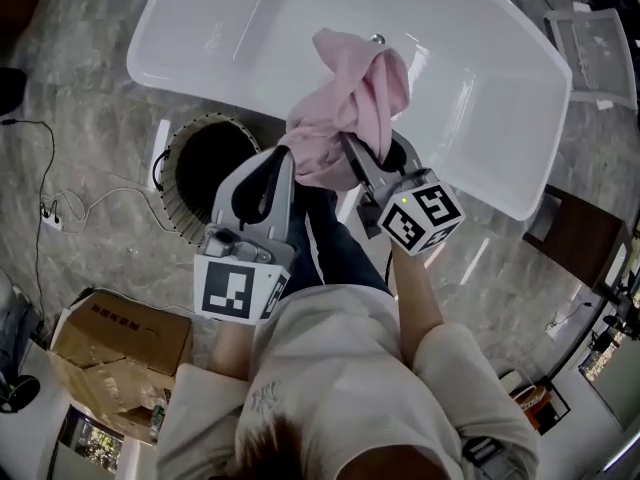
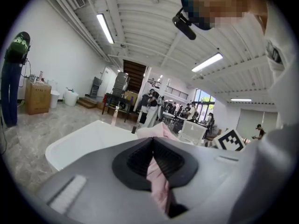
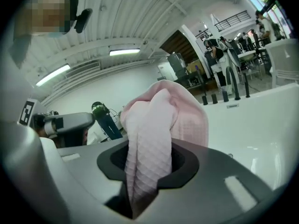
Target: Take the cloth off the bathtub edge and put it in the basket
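Observation:
A pink cloth hangs bunched in the air over the near rim of the white bathtub, held from both sides. My left gripper is shut on its lower left part, and pink fabric shows pinched between the jaws. My right gripper is shut on a thick fold of the cloth, which rises above the jaws. The round dark basket with ribbed sides stands on the floor just left of my left gripper, next to the tub. The tub lies beyond both grippers.
A cardboard box sits on the floor at lower left. A power strip with a cable lies at the far left. A dark wooden stand is right of the tub. The person's legs are between basket and tub.

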{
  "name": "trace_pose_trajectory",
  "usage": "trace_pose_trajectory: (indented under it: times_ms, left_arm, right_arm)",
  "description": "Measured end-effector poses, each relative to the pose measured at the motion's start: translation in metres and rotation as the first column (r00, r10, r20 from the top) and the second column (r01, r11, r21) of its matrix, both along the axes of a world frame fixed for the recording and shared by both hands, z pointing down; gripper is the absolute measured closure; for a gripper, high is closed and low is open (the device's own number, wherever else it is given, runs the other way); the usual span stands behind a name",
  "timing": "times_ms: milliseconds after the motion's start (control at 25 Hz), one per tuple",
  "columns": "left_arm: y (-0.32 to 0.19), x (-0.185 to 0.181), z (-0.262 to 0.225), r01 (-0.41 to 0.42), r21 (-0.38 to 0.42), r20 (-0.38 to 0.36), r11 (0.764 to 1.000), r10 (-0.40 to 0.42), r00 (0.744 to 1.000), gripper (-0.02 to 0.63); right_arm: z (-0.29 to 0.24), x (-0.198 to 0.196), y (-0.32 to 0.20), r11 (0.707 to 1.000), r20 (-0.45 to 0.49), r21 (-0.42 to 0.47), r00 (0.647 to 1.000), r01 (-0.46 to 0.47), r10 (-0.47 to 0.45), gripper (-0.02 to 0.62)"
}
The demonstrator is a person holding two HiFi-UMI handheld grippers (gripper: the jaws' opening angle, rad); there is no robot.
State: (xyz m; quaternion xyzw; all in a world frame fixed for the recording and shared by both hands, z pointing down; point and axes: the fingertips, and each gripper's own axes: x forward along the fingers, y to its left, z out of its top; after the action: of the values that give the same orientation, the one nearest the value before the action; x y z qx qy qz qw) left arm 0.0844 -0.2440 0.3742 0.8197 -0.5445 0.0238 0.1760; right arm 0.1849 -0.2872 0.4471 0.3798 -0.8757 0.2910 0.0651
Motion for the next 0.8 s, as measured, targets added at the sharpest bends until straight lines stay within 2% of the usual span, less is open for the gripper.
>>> trace_pose_trajectory:
  times_ms: [400, 560, 800]
  left_arm:
    - [-0.013, 0.003, -0.077, 0.033, 0.118, 0.01, 0.992, -0.035, 0.999, 0.558]
    - [-0.022, 0.002, -0.112, 0.053, 0.184, 0.024, 0.981, -0.059, 0.998, 0.558]
    - [-0.012, -0.024, -0.15, 0.122, 0.261, 0.027, 0.957, -0.134, 0.991, 0.558]
  right_arm:
    - [-0.15, 0.0, -0.025, 0.979, 0.086, 0.2, 0.995, 0.025, -0.043, 0.479]
    - [-0.2, 0.001, -0.038, 0.964, 0.102, 0.264, 0.993, 0.024, -0.053, 0.479]
    - [-0.257, -0.003, -0.032, 0.935, 0.137, 0.354, 0.987, 0.035, -0.089, 0.479]
